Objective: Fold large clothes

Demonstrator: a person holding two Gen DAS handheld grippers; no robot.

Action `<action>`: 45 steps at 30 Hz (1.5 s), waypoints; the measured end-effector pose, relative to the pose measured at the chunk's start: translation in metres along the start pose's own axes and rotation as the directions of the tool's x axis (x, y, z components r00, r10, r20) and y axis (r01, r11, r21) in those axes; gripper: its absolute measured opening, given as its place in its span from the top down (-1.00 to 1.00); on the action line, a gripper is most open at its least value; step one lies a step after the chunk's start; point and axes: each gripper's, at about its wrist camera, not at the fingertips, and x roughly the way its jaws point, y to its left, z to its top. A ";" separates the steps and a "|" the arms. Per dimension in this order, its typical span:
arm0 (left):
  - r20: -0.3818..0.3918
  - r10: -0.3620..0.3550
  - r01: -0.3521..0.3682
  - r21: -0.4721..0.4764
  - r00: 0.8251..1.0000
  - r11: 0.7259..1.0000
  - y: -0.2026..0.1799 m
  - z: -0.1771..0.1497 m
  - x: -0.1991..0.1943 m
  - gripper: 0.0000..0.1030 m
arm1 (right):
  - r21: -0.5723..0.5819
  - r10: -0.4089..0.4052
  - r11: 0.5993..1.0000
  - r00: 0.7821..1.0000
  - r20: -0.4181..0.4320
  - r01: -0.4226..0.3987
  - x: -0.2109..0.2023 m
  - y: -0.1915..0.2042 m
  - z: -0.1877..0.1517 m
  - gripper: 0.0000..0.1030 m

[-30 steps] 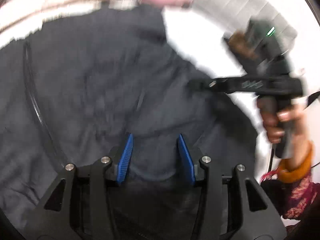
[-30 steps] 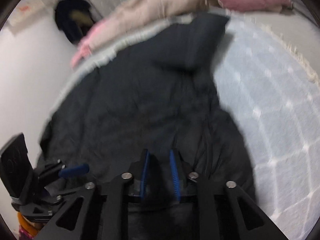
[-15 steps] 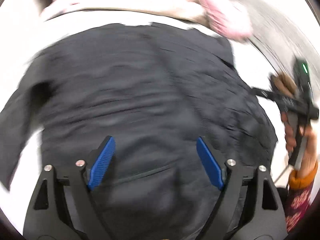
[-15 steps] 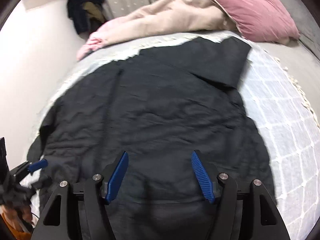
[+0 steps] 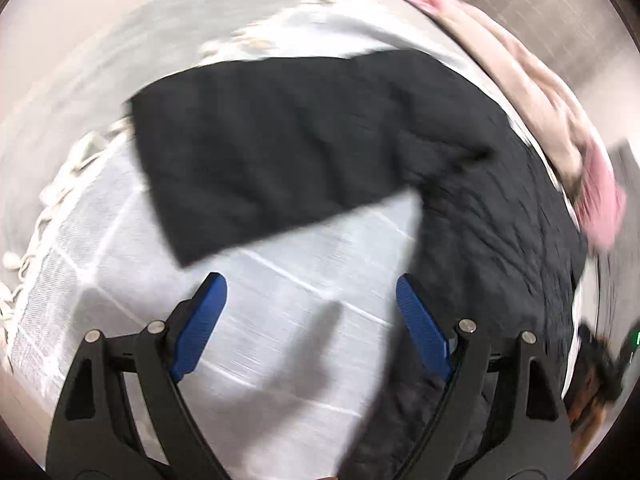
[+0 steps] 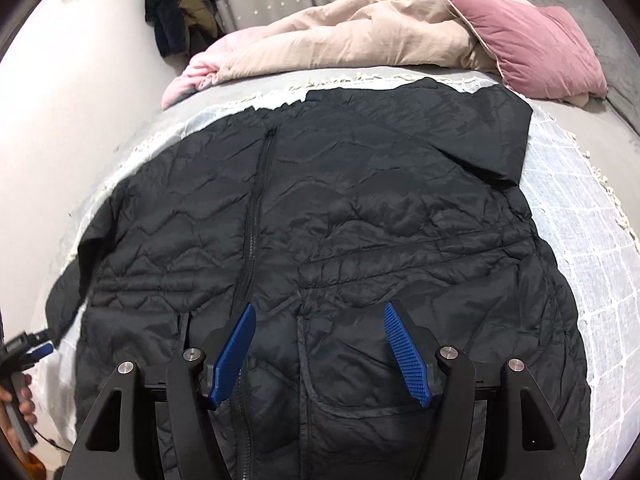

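Item: black quilted jacket (image 6: 360,232), spread flat, front up, on a pale grey checked bedspread (image 6: 580,264) with a fringed edge, zip (image 6: 252,240) running from the collar down toward the near hem. Going left to right in the right wrist view: the left gripper (image 6: 38,344) at the far left edge, small, beside the jacket's left sleeve (image 6: 80,264) (only one blue finger shows there, and contact with the cloth cannot be told); a white wall (image 6: 80,100) with dark clothes hanging (image 6: 180,4); the jacket body filling the middle; the right gripper (image 6: 318,354) low in the frame, its blue fingers (image 6: 406,354) spread wide, gripping nothing, hovering above the near hem, with the zip just by its left finger; the jacket's other sleeve (image 6: 488,132) lying folded inward at the upper right; a beige duvet (image 6: 360,36) and a pink pillow (image 6: 532,48) beyond the collar. Left wrist view (blurred), left to right: fringe of the bedspread (image 5: 60,184); the left gripper (image 5: 310,332) with fingers (image 5: 198,332) released and wide apart, bare bedspread (image 5: 280,272) between them; a sleeve (image 5: 260,160) stretched out flat ahead of the fingertips, clear of them; the jacket body (image 5: 500,220) running down the right side, passing just behind the right-hand finger; the duvet (image 5: 540,92) with pink cloth (image 5: 600,200) along the far right rim.
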 end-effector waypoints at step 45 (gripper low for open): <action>0.256 0.086 -0.122 0.129 0.963 0.984 -0.065 0.076 -0.033 -0.77 | 0.343 -0.239 0.913 0.971 0.012 0.220 -0.034 -0.181 -0.005 -0.32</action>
